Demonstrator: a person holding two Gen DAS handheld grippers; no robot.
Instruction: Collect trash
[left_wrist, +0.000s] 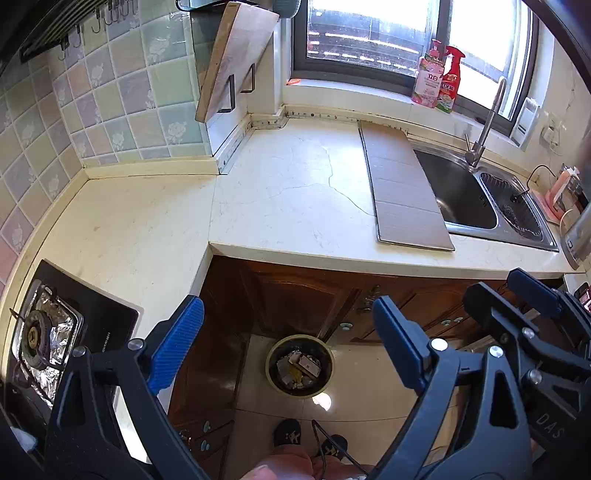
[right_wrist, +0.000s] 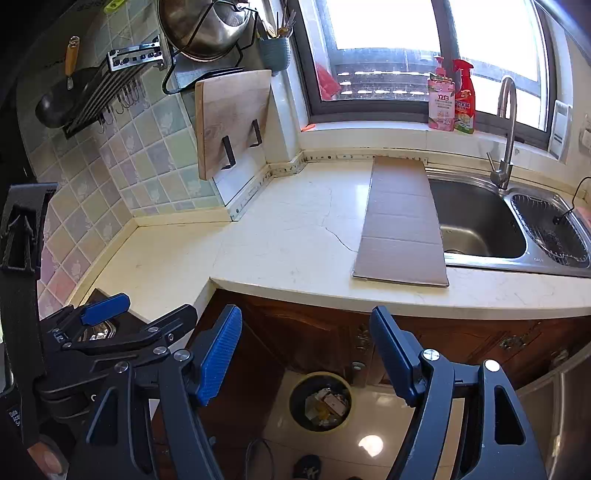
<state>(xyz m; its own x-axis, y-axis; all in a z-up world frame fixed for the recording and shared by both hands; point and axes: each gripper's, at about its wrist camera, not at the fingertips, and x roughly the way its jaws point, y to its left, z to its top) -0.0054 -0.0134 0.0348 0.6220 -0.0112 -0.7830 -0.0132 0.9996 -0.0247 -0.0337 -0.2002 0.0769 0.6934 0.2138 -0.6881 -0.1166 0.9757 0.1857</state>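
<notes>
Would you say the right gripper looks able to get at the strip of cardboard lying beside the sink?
Probably yes. The right gripper is open and empty, and the cardboard lies flat on the countertop with nothing on it or in front of it.

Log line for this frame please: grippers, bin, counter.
left gripper: open, empty | right gripper: open, empty | trash bin: on floor, holds trash | cardboard sheet: flat on counter beside sink

— What are your tools like?
— My left gripper (left_wrist: 288, 343) and right gripper (right_wrist: 306, 354) have black angular frames, silver screws and ribbed blue pads (right_wrist: 218, 356).
— Any markings?
— White letters on one frame. My dark shoes (left_wrist: 288, 432) carry pale patterns.
</notes>
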